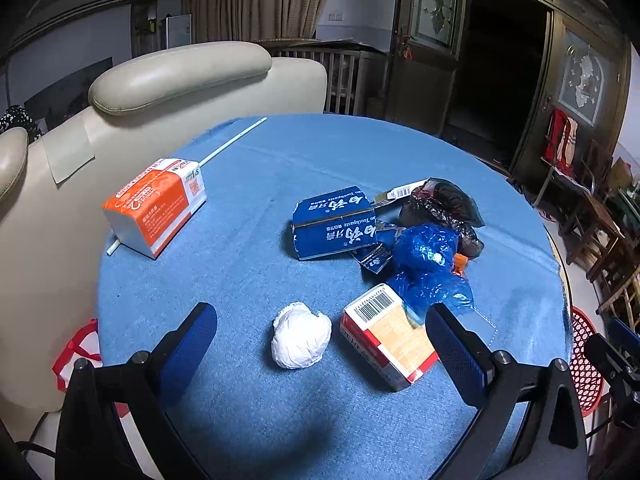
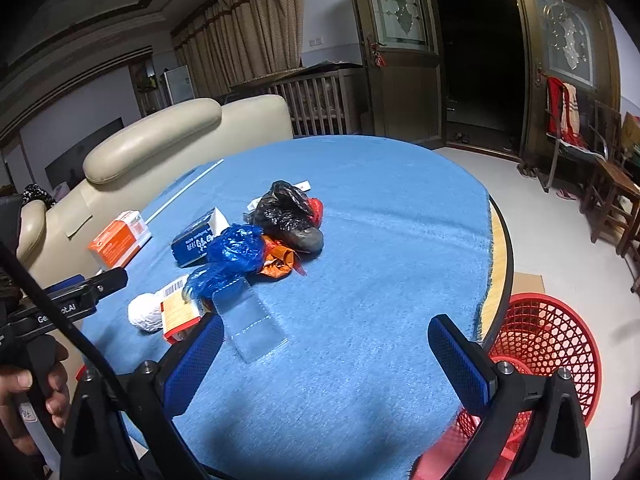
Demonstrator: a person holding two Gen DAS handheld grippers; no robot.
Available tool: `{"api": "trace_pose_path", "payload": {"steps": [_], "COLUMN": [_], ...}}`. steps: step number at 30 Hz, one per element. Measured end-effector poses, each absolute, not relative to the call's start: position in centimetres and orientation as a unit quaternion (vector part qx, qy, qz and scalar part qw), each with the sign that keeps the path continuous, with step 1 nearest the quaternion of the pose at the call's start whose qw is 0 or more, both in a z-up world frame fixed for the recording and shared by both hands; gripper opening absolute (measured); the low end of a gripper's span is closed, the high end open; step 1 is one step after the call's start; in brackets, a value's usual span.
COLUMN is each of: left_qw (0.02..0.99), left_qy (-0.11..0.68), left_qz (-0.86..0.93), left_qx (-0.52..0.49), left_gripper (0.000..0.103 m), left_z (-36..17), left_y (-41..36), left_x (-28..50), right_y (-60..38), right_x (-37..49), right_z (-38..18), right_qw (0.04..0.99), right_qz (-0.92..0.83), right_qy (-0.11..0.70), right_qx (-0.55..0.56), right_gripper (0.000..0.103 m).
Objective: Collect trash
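A crumpled white paper ball (image 1: 301, 335) lies on the blue table, between and just beyond the open fingers of my left gripper (image 1: 320, 336). Beside it sits a red-and-white carton (image 1: 386, 340), partly behind the right finger. Further off lie a torn blue toothpaste box (image 1: 334, 226), a blue plastic bag (image 1: 430, 264) and a black bag (image 1: 448, 204). My right gripper (image 2: 326, 354) is open and empty above the cloth, near a clear plastic sleeve (image 2: 252, 322). The pile of blue bag (image 2: 232, 256), black bag (image 2: 288, 216) and orange wrapper (image 2: 278, 262) lies ahead.
An orange-and-white tissue pack (image 1: 156, 208) rests on a long white stick (image 1: 234, 142) at the table's left. A red mesh basket (image 2: 548, 340) stands on the floor at the table's right edge. A beige sofa (image 1: 180, 76) is behind; wooden chairs (image 2: 612, 200) at right.
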State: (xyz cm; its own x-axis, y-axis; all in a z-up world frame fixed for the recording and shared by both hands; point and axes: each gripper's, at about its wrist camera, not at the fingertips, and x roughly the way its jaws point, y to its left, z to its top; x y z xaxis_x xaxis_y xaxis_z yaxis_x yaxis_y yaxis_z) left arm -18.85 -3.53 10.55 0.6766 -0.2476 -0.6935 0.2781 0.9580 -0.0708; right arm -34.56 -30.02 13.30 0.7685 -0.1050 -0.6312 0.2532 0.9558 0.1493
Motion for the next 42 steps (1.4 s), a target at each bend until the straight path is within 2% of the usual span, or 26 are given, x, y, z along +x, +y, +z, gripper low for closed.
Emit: {"api": "trace_pose_path", "payload": {"steps": [27, 42], "left_qw": [0.909, 0.894], "left_qy": [0.397, 0.432], "left_qz": [-0.130, -0.111], "left_qx": [0.016, -0.031], "left_gripper": [0.103, 0.103], "left_z": [9.4, 6.6], "left_y": [-2.8, 0.8], "left_x": [-18.4, -17.0], "right_y": [-28.1, -25.6], "right_x": [-34.0, -27.8], "right_z": [12.9, 9.8], "right_qw": [0.935, 0.923], "right_qz": [-0.068, 0.034], "right_qy": [0.336, 0.381], "right_qx": [0.094, 0.043], "right_gripper": [0.103, 0.103]}}
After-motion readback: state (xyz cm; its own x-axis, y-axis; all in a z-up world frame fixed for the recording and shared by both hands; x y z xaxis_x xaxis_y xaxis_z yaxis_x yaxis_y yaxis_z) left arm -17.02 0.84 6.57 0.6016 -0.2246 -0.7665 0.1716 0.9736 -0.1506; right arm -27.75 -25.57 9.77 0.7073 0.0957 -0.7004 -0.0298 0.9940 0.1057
